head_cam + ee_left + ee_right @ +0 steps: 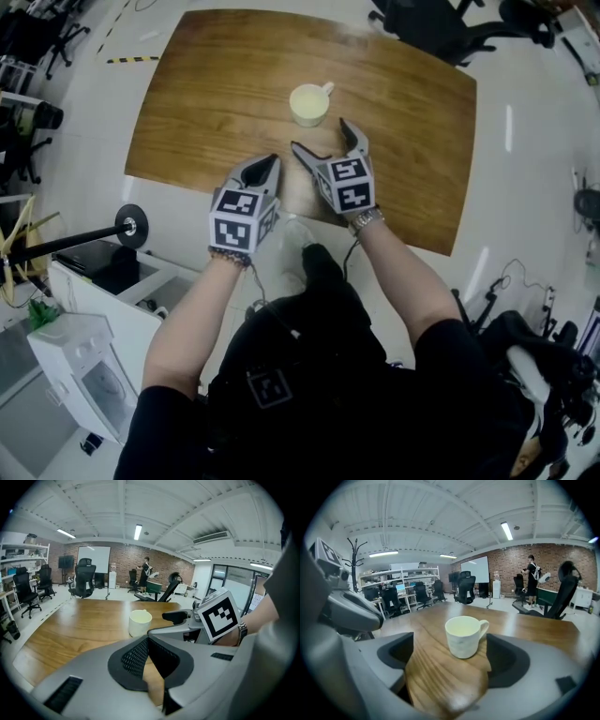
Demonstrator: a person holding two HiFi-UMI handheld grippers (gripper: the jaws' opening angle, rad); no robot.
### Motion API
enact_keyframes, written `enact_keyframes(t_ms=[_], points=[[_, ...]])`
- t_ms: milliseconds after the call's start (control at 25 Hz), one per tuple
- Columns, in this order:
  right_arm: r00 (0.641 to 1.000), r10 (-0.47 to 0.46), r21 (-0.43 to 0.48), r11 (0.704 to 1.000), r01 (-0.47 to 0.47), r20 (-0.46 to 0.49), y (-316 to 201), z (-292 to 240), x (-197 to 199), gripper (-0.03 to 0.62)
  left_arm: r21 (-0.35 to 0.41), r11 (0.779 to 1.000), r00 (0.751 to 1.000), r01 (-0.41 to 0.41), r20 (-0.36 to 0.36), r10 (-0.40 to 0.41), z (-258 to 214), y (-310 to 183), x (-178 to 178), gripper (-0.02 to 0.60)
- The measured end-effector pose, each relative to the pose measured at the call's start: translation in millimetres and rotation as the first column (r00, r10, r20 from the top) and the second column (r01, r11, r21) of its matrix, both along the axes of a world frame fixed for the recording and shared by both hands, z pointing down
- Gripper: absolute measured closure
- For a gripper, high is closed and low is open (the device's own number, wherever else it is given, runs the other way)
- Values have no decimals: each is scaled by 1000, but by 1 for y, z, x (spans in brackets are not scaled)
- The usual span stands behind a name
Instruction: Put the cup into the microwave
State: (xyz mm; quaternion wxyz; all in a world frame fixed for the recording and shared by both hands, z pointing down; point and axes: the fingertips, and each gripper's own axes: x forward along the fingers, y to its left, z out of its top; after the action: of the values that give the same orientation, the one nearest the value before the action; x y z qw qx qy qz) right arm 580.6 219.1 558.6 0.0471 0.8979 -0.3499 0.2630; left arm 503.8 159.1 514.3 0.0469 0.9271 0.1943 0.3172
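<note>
Just ahead of the right tool (320, 134), spread wide, the cup (309, 104) stands untouched.

The cup (309, 104) stands on the surface (206, 84), toward its far edge. The right tool (321, 134) sits nearer, before the cup, and the left tool (272, 162) lies left of it.

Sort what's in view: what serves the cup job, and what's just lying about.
Job:
cup
wooden table under it
right tongs, open, facing the cup
left tongs, shut, empty
white appliance, possibly the microwave

Lying about:
office chairs
whiteboard
coat rack
</note>
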Motion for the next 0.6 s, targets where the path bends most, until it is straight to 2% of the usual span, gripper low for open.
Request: enact_keyframes(t_ms=[280, 600], points=[[1000, 13, -8, 1000, -13, 20, -9, 26, 35, 75, 10, 1000, 999, 18, 34, -18, 19, -7, 22, 581], [1000, 5, -20, 1000, -4, 15, -20, 42, 55, 75, 13, 999, 996, 35, 78, -35, 39, -11, 42, 581]])
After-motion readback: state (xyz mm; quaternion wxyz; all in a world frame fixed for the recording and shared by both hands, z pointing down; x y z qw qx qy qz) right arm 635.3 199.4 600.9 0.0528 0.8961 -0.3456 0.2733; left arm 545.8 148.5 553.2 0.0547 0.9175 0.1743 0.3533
